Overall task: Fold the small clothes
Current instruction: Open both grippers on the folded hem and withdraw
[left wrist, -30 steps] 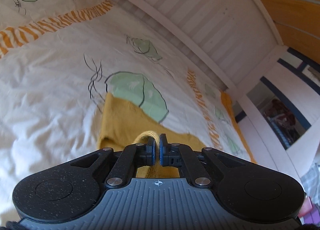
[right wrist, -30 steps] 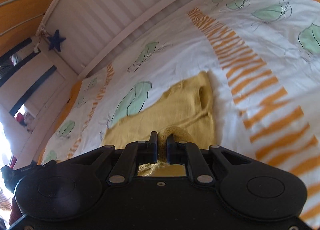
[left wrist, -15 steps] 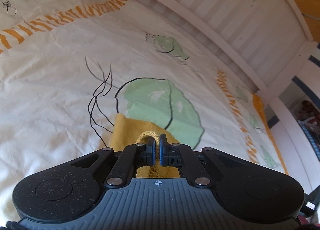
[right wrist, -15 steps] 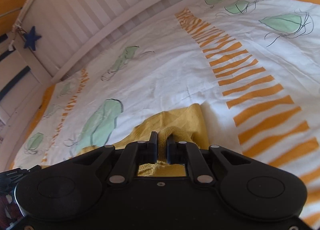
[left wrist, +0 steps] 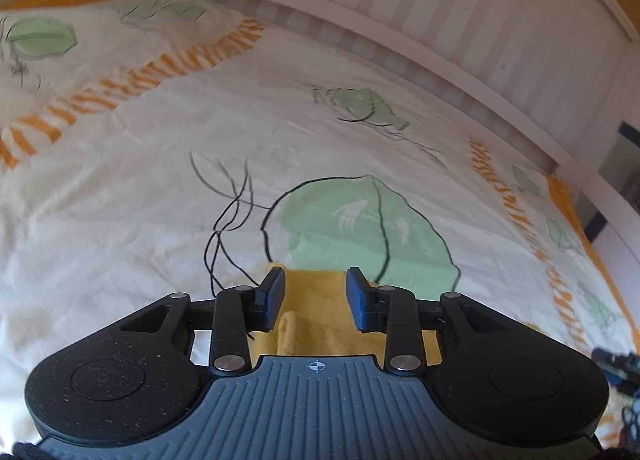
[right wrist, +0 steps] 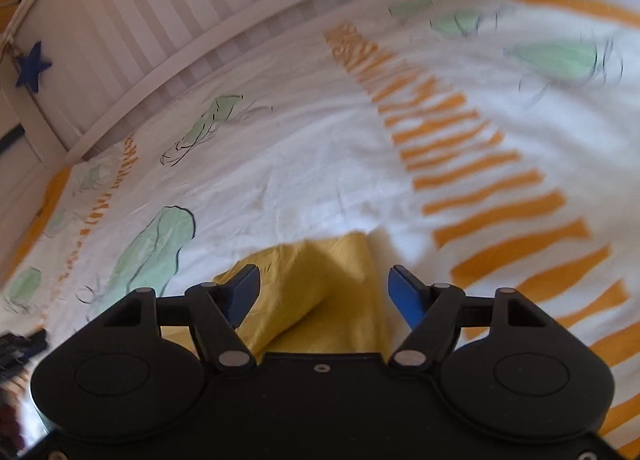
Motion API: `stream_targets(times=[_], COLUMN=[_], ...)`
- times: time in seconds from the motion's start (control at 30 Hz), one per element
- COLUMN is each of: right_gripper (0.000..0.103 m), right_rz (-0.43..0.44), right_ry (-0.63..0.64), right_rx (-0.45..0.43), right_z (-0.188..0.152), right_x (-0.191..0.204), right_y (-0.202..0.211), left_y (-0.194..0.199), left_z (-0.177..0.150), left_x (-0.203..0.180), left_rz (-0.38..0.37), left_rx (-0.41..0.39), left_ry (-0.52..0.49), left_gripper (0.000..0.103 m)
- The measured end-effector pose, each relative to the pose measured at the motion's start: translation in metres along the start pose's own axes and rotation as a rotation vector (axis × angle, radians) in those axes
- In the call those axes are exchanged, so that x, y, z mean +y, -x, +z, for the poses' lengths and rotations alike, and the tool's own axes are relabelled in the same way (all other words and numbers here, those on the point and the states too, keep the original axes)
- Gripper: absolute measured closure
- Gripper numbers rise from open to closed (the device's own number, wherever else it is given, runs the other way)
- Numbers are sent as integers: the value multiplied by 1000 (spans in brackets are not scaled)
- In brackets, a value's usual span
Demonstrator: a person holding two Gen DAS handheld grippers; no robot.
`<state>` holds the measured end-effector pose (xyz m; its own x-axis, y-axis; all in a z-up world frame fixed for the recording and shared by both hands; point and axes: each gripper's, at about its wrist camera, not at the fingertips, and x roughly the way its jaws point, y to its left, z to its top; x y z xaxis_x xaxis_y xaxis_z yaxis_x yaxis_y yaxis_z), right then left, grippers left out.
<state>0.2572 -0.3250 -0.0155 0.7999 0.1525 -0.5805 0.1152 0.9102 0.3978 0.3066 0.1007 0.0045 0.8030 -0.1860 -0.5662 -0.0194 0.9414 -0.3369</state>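
Now, yellow garment (right wrist: 320,292) lying, hand-held grippers agape

matt yellow knit garment (right wrist: 320,292), crumpled cotton bedcover (right wrist: 304,163)

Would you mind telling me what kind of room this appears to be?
Most likely a child's bedroom: the yellow garment lies on a leaf-printed duvet, with a white slatted bed rail behind and a blue star hanging nearby.
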Motion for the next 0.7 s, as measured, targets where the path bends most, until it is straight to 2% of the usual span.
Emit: stream_targets(times=[0.1,0.2,0.37,0.5,0.7], right_gripper=[28,28,30,30,30], right_rz=[-4,4,21,14,-19], right_ry=[90,212,389,493,554], right_rx=[-19,-20,33,78,141], right_z=[-1,-12,-44,-67,-78], right_x=[14,37,74,94,105], right_y=[14,26,27,16,-14], left_y=[15,22,17,2,-23], left_z=[-11,-31,-66,-78,-76], left_x=[-19,-37,-58,-59,-50], left_rz=[-17,-42,-56,-34,9], left_rx=[11,41,105,153,186], left_ry=[-105,-202,-346,-376,-383], left_gripper=[62,61,61,61,61])
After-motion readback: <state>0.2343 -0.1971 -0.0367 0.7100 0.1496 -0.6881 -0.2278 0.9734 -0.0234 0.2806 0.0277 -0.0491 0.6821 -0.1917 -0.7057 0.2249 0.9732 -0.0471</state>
